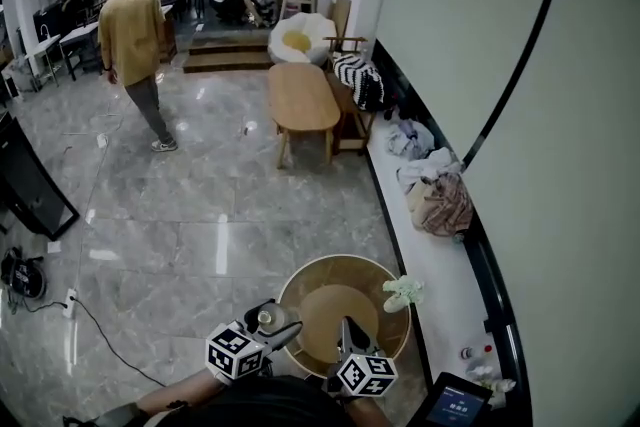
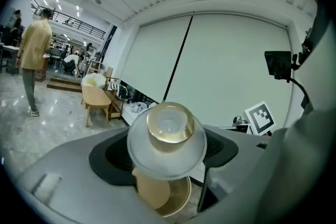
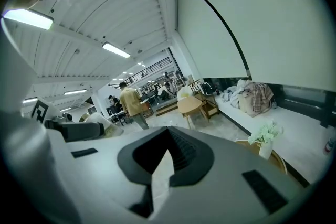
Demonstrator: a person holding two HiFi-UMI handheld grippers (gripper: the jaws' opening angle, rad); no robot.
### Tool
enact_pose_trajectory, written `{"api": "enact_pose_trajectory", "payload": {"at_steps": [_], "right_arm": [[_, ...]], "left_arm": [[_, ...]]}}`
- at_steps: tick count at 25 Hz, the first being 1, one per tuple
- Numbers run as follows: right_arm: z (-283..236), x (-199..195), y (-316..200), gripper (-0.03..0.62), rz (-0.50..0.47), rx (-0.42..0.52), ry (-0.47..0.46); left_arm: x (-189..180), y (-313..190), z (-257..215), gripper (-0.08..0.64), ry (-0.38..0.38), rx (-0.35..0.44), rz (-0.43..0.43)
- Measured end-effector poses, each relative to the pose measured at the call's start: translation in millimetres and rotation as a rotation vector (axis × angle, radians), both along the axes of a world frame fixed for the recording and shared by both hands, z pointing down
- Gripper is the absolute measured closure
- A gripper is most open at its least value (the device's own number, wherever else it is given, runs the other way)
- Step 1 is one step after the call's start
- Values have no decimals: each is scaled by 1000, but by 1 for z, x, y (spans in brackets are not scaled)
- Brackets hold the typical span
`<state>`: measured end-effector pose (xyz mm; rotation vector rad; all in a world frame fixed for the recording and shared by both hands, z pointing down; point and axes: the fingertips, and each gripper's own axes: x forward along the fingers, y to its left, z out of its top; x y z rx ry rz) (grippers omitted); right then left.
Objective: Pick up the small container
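Left gripper fingers clamp small container; right gripper fingers together.

No word, number or brand can be read anywhere. The small screen at the near right shows lines too small to make out. The square marker bears only a black-and-white pattern.

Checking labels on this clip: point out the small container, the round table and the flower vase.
small container [image 2: 167,129], left gripper view, its golden middle.
round table [image 1: 330,315], head view, bare wooden top.
flower vase [image 1: 404,293], head view, its pale blooms.
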<state>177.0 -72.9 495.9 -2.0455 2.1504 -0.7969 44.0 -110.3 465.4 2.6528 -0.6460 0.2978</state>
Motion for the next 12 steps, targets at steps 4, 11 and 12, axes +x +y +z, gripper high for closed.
{"api": "enact_pose_trajectory", "payload": {"at_steps": [4,11,12], "right_arm": [[-14,1,-3,594,14,51,13],[-30,4,-6,594,30,105,9],[-30,4,-5,594,34,110,6]], "left_arm": [[-1,1,-17,222,77,41,14],[10,-2,-27,222,82,101,53],[10,-2,-27,222,82,105,58]]}}
